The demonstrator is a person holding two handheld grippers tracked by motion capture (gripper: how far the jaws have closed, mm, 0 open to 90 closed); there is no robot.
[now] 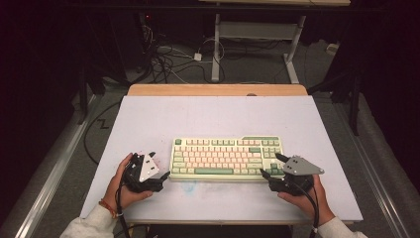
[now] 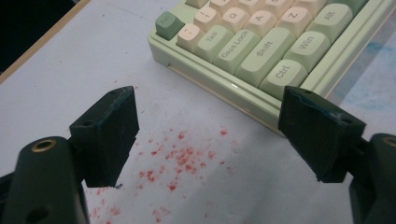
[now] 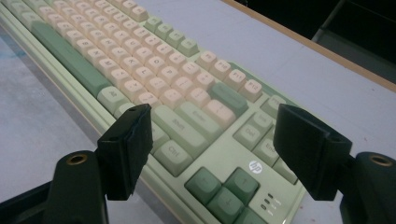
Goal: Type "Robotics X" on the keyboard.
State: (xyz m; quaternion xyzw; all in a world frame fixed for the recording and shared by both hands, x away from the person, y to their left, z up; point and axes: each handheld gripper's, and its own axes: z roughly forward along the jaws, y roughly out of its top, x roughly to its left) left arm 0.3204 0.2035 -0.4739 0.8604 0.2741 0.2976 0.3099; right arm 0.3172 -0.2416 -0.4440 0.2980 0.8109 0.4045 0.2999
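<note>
A pale green keyboard (image 1: 227,157) with pink and green keys lies across the middle of the white table (image 1: 208,116). My left gripper (image 1: 159,164) is open just off the keyboard's left end. In the left gripper view, the left gripper (image 2: 208,112) has one jaw over bare table and the other by the keyboard (image 2: 252,51) near its Ctrl key; only table lies between the pads. My right gripper (image 1: 271,164) is open at the keyboard's right front corner. In the right gripper view, the right gripper (image 3: 212,116) straddles that corner of the keyboard (image 3: 163,93) above the arrow keys, pads apart from it.
Red specks (image 2: 182,154) dot the table by the left gripper, and a faint blue smear (image 1: 188,186) lies in front of the keyboard. A wooden strip (image 1: 218,89) edges the far side. Cables (image 1: 168,59) and another desk's legs (image 1: 216,49) stand on the floor beyond.
</note>
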